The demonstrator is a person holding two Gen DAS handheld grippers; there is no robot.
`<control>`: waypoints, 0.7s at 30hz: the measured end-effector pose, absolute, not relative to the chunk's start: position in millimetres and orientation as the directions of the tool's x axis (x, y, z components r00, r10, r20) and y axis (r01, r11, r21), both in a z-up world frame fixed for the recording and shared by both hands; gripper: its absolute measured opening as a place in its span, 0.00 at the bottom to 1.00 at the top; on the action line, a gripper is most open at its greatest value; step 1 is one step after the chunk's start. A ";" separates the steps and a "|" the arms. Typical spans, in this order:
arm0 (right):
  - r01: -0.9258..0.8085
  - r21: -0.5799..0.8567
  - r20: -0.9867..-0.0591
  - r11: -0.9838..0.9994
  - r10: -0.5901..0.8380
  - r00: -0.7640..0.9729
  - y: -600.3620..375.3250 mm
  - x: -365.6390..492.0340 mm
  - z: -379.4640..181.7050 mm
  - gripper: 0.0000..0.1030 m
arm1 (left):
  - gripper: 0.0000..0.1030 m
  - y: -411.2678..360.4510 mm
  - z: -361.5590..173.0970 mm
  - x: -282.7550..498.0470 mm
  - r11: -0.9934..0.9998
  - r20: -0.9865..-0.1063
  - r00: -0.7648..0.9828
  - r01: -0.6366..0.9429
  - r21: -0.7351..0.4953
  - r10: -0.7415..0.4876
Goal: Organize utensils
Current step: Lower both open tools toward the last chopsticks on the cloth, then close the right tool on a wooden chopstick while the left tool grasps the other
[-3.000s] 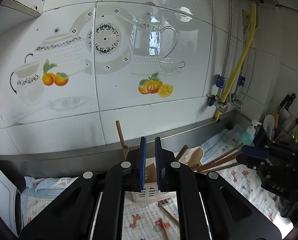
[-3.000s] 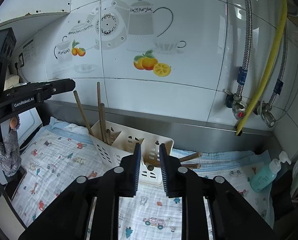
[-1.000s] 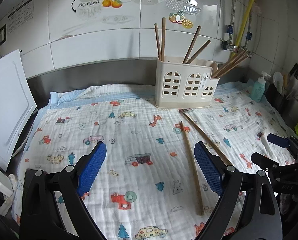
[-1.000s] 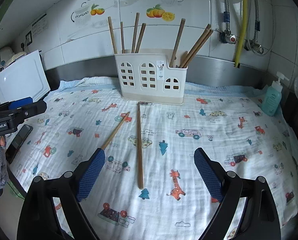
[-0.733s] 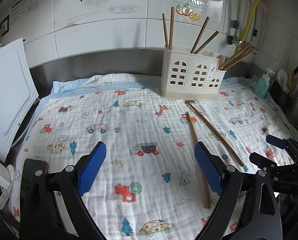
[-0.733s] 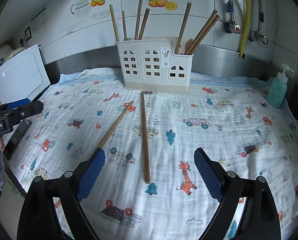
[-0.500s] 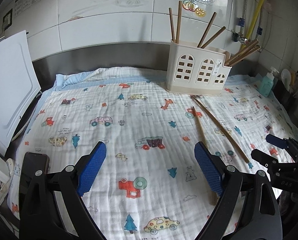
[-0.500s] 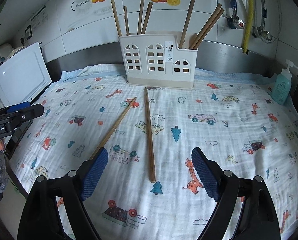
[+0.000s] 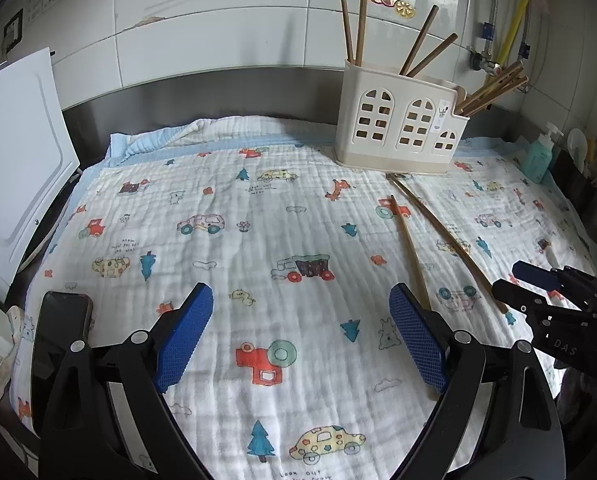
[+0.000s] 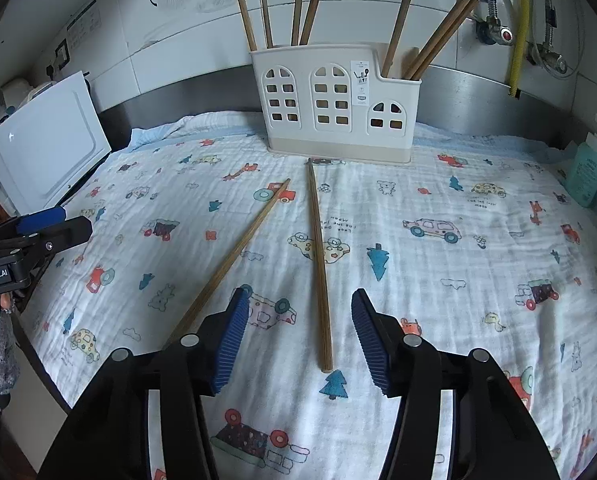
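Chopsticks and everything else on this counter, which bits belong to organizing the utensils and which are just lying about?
For the job:
- two loose chopsticks on the cloth
- utensil holder with chopsticks standing in it
- right gripper, jaws closing around one chopstick's near end

Lying about:
- soap bottle
- white board
- phone

1. The printed white muslin cloth [image 10: 438, 264] lies open across its middle and right.
2. Two loose wooden chopsticks [image 10: 318, 264] cross its centre.
3. A cream plastic utensil holder [image 10: 334, 100] blocks the back.
4. A white board [image 9: 14, 160] bounds the left edge.
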State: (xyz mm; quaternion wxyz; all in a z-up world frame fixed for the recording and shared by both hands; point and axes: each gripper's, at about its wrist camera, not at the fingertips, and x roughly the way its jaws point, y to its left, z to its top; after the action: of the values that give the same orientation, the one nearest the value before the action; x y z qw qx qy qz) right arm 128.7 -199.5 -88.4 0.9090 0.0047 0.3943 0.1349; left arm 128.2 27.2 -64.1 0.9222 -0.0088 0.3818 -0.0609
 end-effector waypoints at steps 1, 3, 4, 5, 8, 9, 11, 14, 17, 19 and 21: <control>-0.242 0.117 -0.718 0.963 0.251 0.650 -199.6 129.6 -89.6 0.44 | 0.86 26.5 -65.2 128.0 0.992 -0.705 0.699 0.106 -0.062 -0.119; -0.244 0.119 -0.723 0.962 0.253 0.643 -199.6 131.7 -92.6 0.41 | 0.86 24.4 -67.7 127.8 0.992 -0.710 0.693 0.112 -0.063 -0.123; -0.244 0.120 -0.725 0.962 0.253 0.641 -199.5 132.4 -94.0 0.38 | 0.86 23.1 -69.2 127.6 0.991 -0.713 0.690 0.115 -0.064 -0.126; -0.243 0.122 -0.725 0.962 0.254 0.641 -199.8 133.2 -95.0 0.36 | 0.86 21.8 -70.8 127.5 0.991 -0.716 0.687 0.118 -0.064 -0.128; -0.241 0.126 -0.732 0.962 0.254 0.633 -200.4 136.3 -98.5 0.30 | 0.86 17.0 -75.0 126.8 0.989 -0.723 0.677 0.131 -0.063 -0.136; -0.242 0.128 -0.735 0.962 0.256 0.628 -200.8 137.6 -100.0 0.28 | 0.86 15.2 -75.9 126.6 0.989 -0.725 0.674 0.136 -0.063 -0.139; -0.239 0.126 -0.741 0.963 0.252 0.623 -201.5 139.4 -103.2 0.26 | 0.86 12.3 -77.4 125.6 0.987 -0.727 0.671 0.145 -0.063 -0.145; -0.231 0.128 -0.751 0.964 0.247 0.613 -203.4 144.3 -107.9 0.21 | 0.86 7.9 -80.2 124.9 0.985 -0.732 0.663 0.159 -0.063 -0.154; -0.222 0.126 -0.758 0.967 0.238 0.607 -205.3 147.0 -111.5 0.19 | 0.86 4.0 -82.6 123.6 0.983 -0.736 0.657 0.171 -0.067 -0.164; -0.219 0.126 -0.764 0.967 0.236 0.600 -206.1 148.8 -113.9 0.13 | 0.86 1.8 -84.2 122.5 0.982 -0.739 0.652 0.176 -0.069 -0.169; -0.216 0.124 -0.767 0.968 0.232 0.598 -207.0 149.4 -115.0 0.12 | 0.86 -1.7 -85.6 121.1 0.980 -0.742 0.646 0.186 -0.071 -0.176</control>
State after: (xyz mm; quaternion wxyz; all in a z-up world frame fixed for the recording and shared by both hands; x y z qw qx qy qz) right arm 149.4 -207.0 -115.0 0.8938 0.0093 0.4305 0.1252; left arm 121.1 -1.7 -85.6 0.9073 0.0059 0.4085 -0.0997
